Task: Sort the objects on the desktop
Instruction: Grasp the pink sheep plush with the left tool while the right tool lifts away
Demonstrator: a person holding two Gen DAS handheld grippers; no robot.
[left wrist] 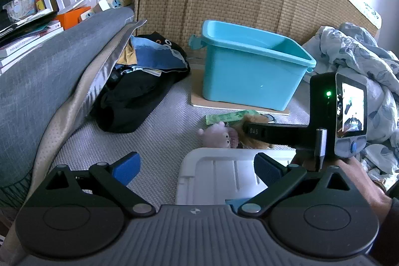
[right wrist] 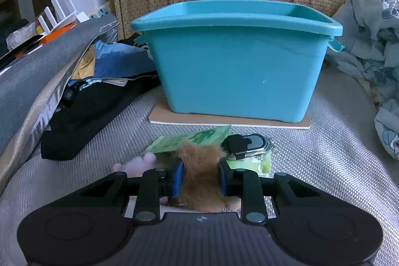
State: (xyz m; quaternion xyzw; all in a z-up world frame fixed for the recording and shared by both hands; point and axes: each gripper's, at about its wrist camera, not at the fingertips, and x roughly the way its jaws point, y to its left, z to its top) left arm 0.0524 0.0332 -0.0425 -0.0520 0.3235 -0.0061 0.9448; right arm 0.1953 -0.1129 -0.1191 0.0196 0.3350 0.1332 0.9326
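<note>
The right gripper (right wrist: 200, 178) pinches a brown furry plush toy (right wrist: 199, 166) between its blue pads, but mostly fur (the body looks soft), so it could slide out on lifting or drag the pink plush (right wrist: 139, 165) touching it. The toy lies on the mat before the teal bin (right wrist: 234, 71). The left gripper (left wrist: 195, 166) hangs spread, empty, over a white lid (left wrist: 224, 176).
</note>
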